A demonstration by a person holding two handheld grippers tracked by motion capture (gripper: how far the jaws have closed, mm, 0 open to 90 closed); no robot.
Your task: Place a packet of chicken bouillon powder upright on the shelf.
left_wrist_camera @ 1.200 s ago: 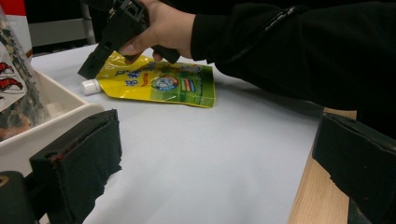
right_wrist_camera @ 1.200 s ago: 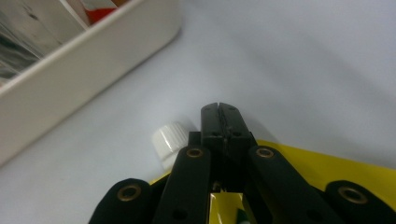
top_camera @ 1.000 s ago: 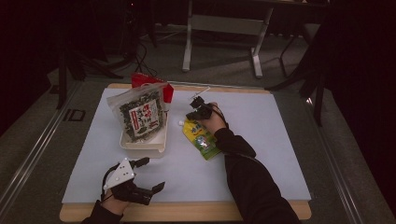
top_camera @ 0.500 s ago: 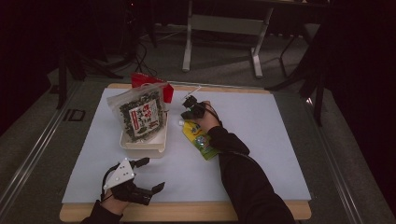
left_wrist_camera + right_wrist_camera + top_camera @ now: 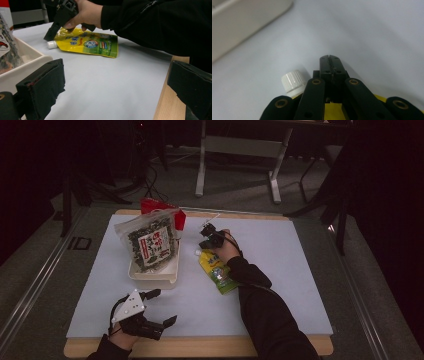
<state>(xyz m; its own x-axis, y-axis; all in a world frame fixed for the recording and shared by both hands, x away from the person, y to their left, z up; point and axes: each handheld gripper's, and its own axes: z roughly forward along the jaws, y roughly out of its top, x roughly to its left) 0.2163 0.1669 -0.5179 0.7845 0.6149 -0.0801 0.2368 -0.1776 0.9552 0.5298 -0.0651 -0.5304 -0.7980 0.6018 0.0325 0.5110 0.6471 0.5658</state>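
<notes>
High view first: the right hand-held gripper [image 5: 207, 236] sits just above centre frame, its jaws pressed together with nothing between them, tips hovering just beyond the white cap end of the yellow pouch [image 5: 217, 271]; the pouch lies flat on the pale mat of the desk [image 5: 300, 270], slanting down to the right, its lower end partly under the dark sleeve [image 5: 260, 305]; left of it stands a white tray [image 5: 152, 275] with a seaweed snack bag [image 5: 149, 241] propped in it, and a red packet [image 5: 150, 205] peeks out behind at upper left; down at lower left the left hand-held gripper [image 5: 162, 307] rests near the desk's front edge, jaws spread wide and empty, well apart from the pouch.

Left gripper view now: two black jaws stand far apart at the bottom corners, nothing between them; the yellow pouch [image 5: 87, 45] lies across the upper middle, white cap [image 5: 52, 44] pointing left; the right hand-held gripper [image 5: 48, 37] comes down at upper left, its tip just beside the cap; the tray's rim [image 5: 27, 63] shows at the left edge.

Right gripper view: jaws meet in a tight seam at centre frame, gripping nothing; the ribbed white cap [image 5: 293, 81] sits just left of them, beside rather than between; yellow pouch [image 5: 332, 111] shows below; the tray's wall [image 5: 244, 22] fills the upper left.
</notes>
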